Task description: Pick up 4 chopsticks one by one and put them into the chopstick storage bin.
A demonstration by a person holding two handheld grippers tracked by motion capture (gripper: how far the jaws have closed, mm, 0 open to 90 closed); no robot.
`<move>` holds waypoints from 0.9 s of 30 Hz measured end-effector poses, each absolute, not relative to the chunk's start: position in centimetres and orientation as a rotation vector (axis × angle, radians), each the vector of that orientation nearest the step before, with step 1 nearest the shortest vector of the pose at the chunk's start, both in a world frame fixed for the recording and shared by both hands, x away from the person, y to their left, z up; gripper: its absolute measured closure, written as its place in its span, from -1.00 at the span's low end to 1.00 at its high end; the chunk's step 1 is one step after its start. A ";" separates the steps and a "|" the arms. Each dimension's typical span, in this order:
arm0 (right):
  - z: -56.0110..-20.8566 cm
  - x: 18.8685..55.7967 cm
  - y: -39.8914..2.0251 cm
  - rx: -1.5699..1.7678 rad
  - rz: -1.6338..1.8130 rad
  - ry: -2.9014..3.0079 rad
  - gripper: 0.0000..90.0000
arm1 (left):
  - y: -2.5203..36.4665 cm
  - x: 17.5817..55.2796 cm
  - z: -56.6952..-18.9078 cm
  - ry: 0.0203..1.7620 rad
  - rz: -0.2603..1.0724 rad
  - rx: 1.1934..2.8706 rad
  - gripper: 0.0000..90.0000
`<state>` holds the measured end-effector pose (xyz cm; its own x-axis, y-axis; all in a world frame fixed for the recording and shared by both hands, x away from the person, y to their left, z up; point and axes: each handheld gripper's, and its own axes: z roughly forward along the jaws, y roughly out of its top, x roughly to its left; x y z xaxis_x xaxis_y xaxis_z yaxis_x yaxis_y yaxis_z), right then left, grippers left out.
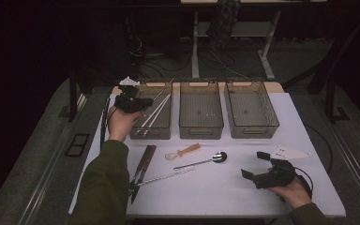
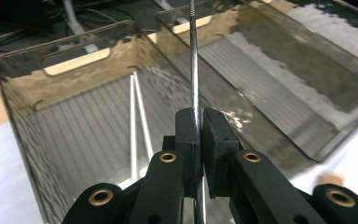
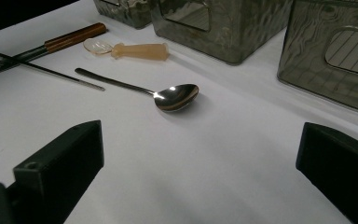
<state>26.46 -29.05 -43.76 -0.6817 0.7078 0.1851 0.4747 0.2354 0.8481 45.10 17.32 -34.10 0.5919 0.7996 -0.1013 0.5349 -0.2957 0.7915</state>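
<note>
My left gripper (image 1: 130,101) hangs over the left-hand clear bin (image 1: 151,132), shut on a thin metal rod (image 1: 164,90) that slants up and away over the bin. In the left gripper view the jaws of the gripper (image 2: 199,121) pinch that rod (image 2: 194,70) upright, and two pale sticks (image 2: 137,107) lie inside the bin (image 2: 74,56) below. My right gripper (image 1: 254,164) rests low at the table's front right, open, with nothing between its fingers. In the right gripper view the gripper (image 3: 200,154) faces a steel spoon (image 3: 177,97) lying on the white tabletop.
Middle bin (image 1: 201,132) and right bin (image 1: 251,132) stand in a row beside the left one. On the table lie the steel spoon (image 1: 219,157), a small peach-handled plastic spoon (image 1: 183,151), a wood-handled knife (image 1: 143,161) and a metal fork (image 1: 164,177).
</note>
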 end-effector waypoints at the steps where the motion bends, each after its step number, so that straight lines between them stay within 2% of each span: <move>1: -43.7 26.4 -29.1 1.113 1.426 2.270 -0.99 | 17.3 45.4 -34.2 1.071 0.402 1.982 0.88; 10: -43.7 26.5 -29.1 1.112 1.433 2.271 -0.99 | 17.1 48.0 -36.0 1.182 0.380 1.998 0.88; 19: -43.7 26.4 -29.1 1.108 1.438 2.271 -0.99 | 17.1 48.6 -37.7 1.254 0.381 2.033 0.87; 21: -43.7 26.4 -29.1 1.107 1.436 2.274 -0.99 | 17.0 48.6 -37.7 1.257 0.387 2.021 0.79; 22: -43.7 26.4 -29.1 1.106 1.435 2.274 -0.99 | 17.0 48.6 -37.7 1.251 0.384 2.015 0.65; 27: -43.7 26.4 -29.1 1.106 1.433 2.273 -0.99 | 17.0 48.2 -37.1 1.193 0.369 2.002 0.47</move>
